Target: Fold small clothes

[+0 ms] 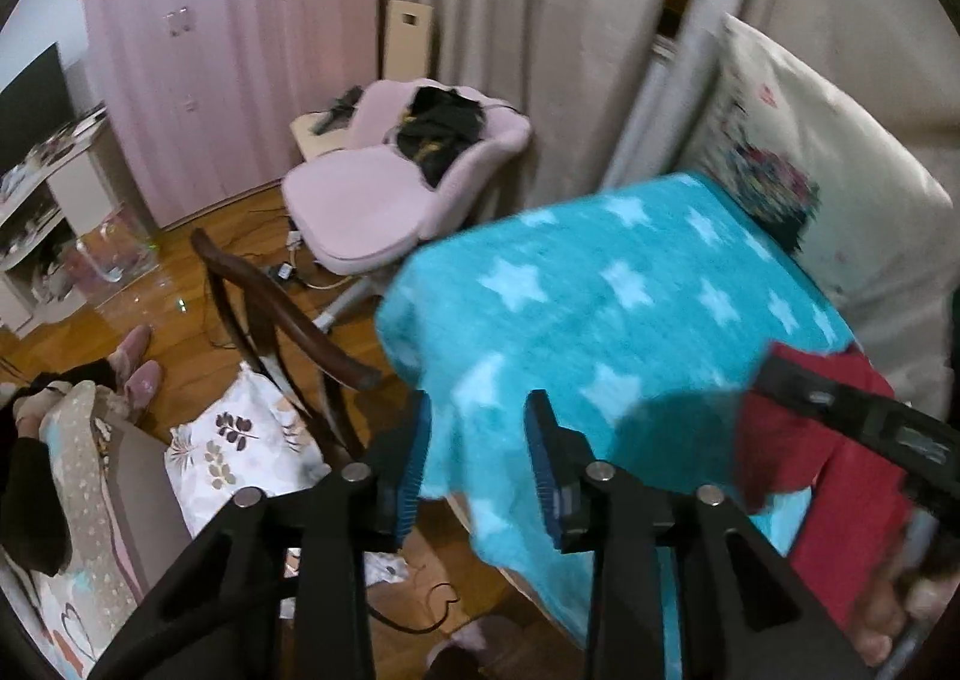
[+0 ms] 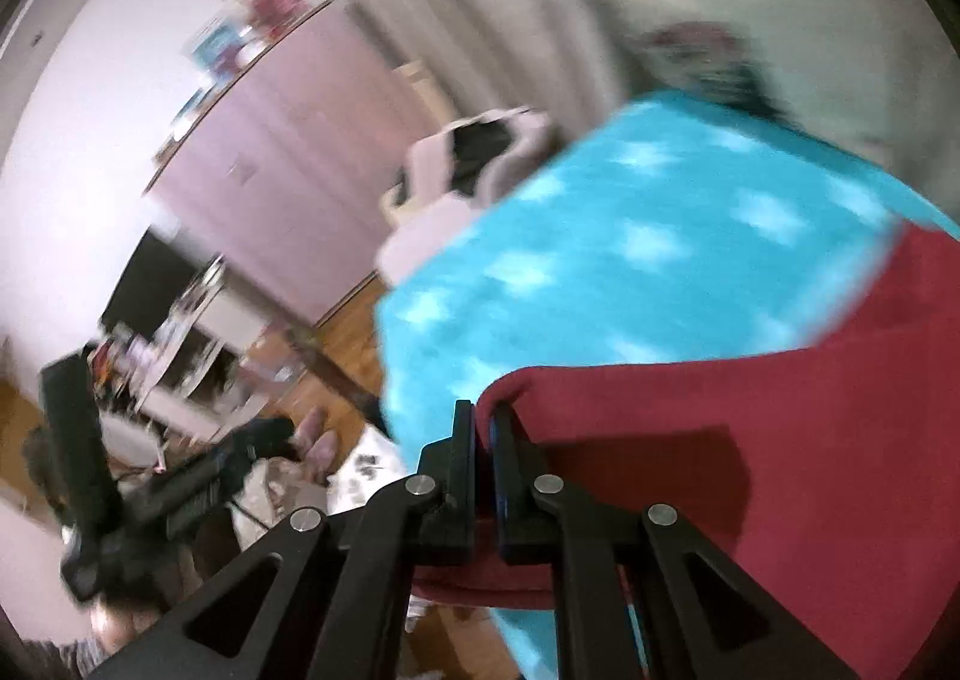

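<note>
The left wrist view looks down and forward along its own black two-finger claw [image 1: 477, 464], from close above the near edge of a fluffy turquoise blanket with pale stars [image 1: 606, 296], and faces across it toward beige curtains [image 1: 510, 20] and a lilac wardrobe [image 1: 228, 62]. The right wrist view sits lower and nearer, tilted, its claw [image 2: 483, 476] just over a dark red cloth garment [image 2: 780, 440] that lies on the same blanket [image 2: 600, 236]. Both views share the blanket, the red garment [image 1: 834, 452], the wardrobe [image 2: 300, 152] and a pale pink padded chair [image 1: 372, 188] beyond. The right view is heavily blurred.
</note>
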